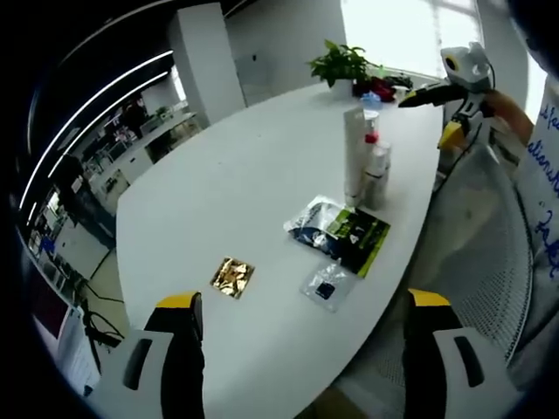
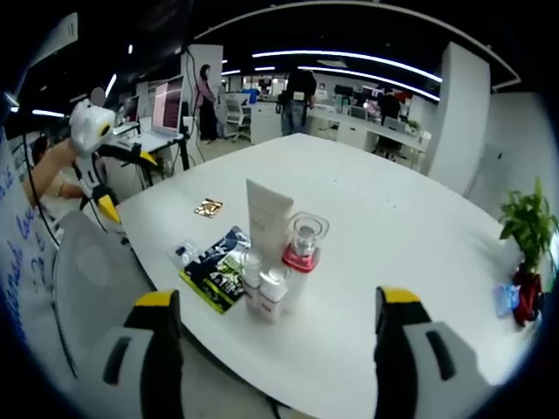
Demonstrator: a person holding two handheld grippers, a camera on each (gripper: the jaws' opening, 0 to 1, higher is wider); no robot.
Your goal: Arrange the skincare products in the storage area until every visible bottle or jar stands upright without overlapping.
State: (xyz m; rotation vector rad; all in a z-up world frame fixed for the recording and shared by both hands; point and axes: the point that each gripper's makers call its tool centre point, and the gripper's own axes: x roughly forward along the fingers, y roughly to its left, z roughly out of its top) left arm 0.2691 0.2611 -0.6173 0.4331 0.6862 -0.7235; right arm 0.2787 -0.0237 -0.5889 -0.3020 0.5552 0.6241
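White tube (image 2: 266,212) upright, well ahead of right tongs (image 2: 278,325).

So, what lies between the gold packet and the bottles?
In the left gripper view, dark sachets lie between the gold packet and the bottles.

Legible text: none.

- Whiteboard (image 1: 546,175): blue handwriting along its edge in the left gripper view, also at the left edge of the right gripper view; too blurred and cropped to read.
- Dark sachet (image 2: 217,266) with green panel, on the bench (image 2: 393,244): pale print, too small to read.
- Tube (image 2: 267,214), bottles (image 2: 266,288), jar (image 2: 305,240): no label that can be read.
- Gold packet (image 1: 232,277): no lettering made out.
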